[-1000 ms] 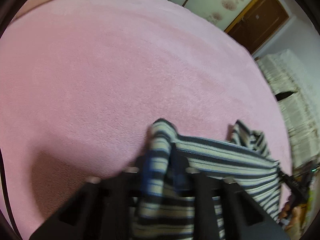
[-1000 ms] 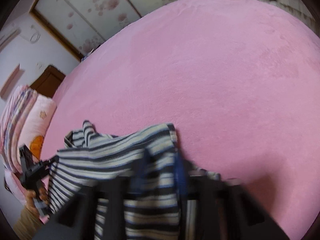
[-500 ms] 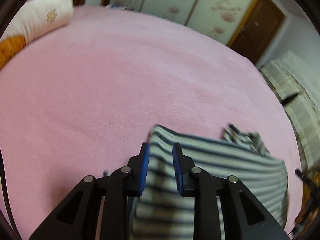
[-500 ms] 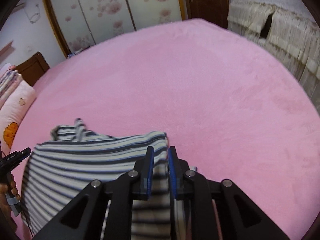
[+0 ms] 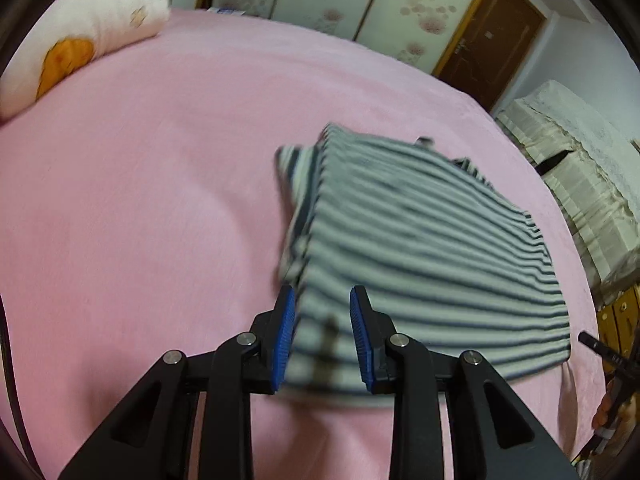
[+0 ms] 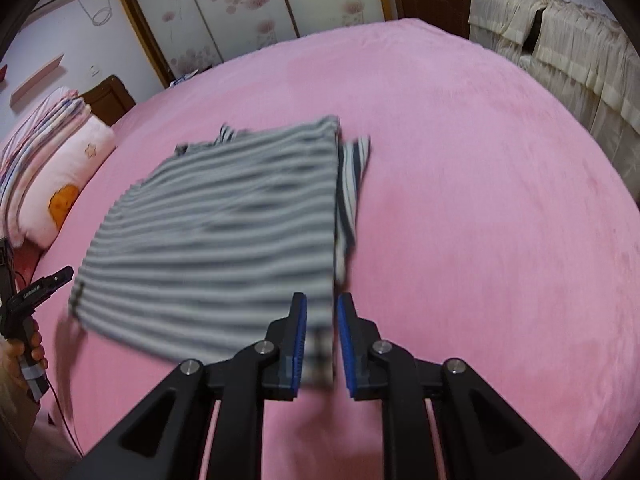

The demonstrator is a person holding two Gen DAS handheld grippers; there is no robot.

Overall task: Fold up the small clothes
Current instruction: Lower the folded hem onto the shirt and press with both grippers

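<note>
A small dark-and-white striped shirt (image 5: 420,248) lies spread on the pink bed (image 5: 140,200), blurred by motion. It also shows in the right wrist view (image 6: 224,224), with a short sleeve sticking out at its right edge. My left gripper (image 5: 323,300) is open, its blue pads either side of the shirt's near left hem. My right gripper (image 6: 321,304) is open over the near right hem corner. Whether the hem still touches the pads I cannot tell.
The pink bed (image 6: 480,200) stretches wide around the shirt. A pillow (image 5: 80,48) and folded bedding (image 6: 44,148) lie at its head. A cream-covered piece of furniture (image 6: 560,56) stands beside the bed. A wardrobe with flowered doors (image 5: 320,0) is behind.
Both grippers have opened and let go of the shirt's hem. The shirt, held up before, has dropped and now lies spread flat on the bed. Both grippers have pulled back.
</note>
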